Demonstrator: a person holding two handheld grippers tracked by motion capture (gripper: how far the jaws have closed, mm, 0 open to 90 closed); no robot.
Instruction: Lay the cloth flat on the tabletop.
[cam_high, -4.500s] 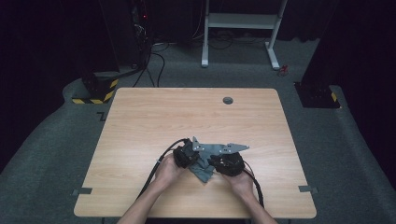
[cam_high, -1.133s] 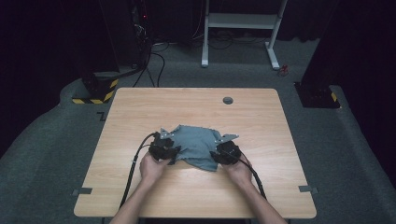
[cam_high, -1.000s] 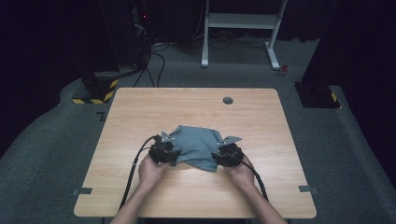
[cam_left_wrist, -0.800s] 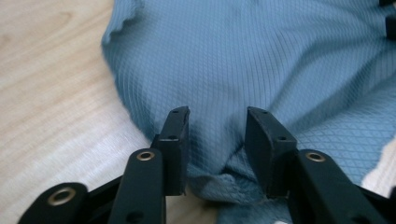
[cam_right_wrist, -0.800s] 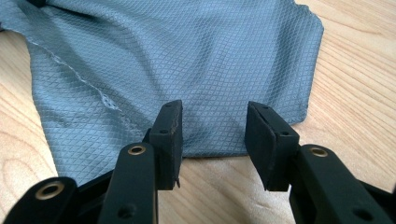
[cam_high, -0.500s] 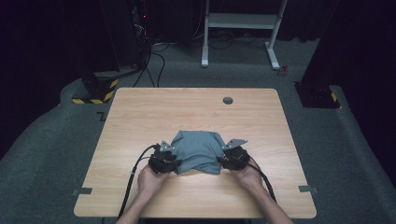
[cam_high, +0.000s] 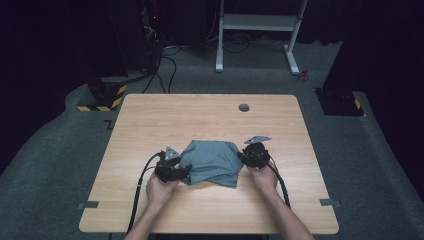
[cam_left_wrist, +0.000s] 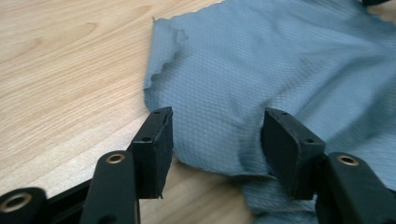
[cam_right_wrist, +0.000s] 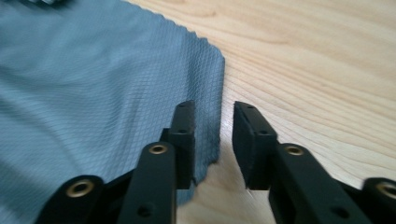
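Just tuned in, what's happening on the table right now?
A person is working a grey cloth on the wooden table with two handheld grippers. The cloth lies spread, with some folds. The left gripper sits at one edge; its jaws have just been opening and stand wide, the cloth under the gap and no pad pressing on it. The right gripper is at the opposite edge; its jaws have just been closing, with a narrow gap left, one pad over the hem, not clamped.
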